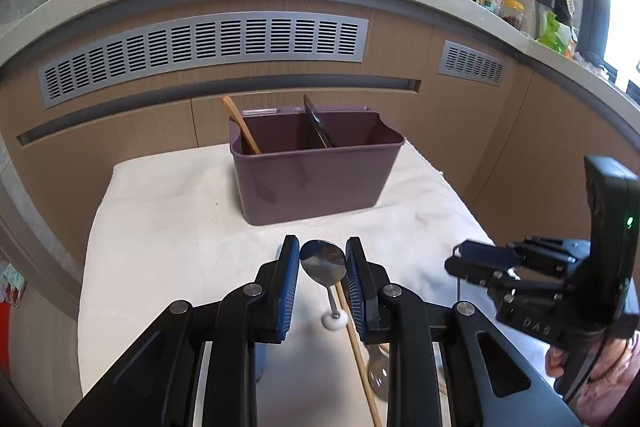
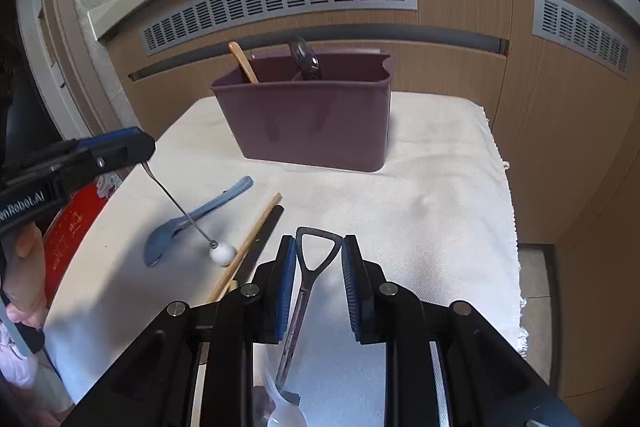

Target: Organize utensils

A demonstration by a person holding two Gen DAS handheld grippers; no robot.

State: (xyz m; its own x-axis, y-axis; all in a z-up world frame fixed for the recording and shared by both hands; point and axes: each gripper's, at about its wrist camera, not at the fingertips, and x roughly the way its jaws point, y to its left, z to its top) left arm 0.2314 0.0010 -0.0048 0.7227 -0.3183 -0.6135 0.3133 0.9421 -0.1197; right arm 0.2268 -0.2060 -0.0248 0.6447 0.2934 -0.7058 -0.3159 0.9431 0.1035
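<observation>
My left gripper point(image 1: 322, 267) is shut on the bowl of a metal spoon point(image 1: 323, 263). Its thin handle hangs down to a white ball end point(image 2: 222, 253) just above the cloth. From the right wrist view the left gripper point(image 2: 136, 147) sits at the left edge. My right gripper point(image 2: 320, 259) is shut on the triangular loop of a dark utensil point(image 2: 318, 247), whose shaft runs back under the fingers. A purple divided bin point(image 1: 316, 179) point(image 2: 312, 123) stands ahead, holding a wooden spoon point(image 1: 242, 127) on the left and a dark utensil point(image 1: 316, 119) in the middle.
A blue spoon point(image 2: 192, 223), a wooden chopstick point(image 2: 252, 243) and a dark chopstick point(image 2: 264, 231) lie on the white cloth point(image 2: 420, 207) left of my right gripper. Wooden cabinet fronts with vent grilles point(image 1: 208, 51) rise behind the bin. The right gripper point(image 1: 464, 259) shows at the left wrist view's right side.
</observation>
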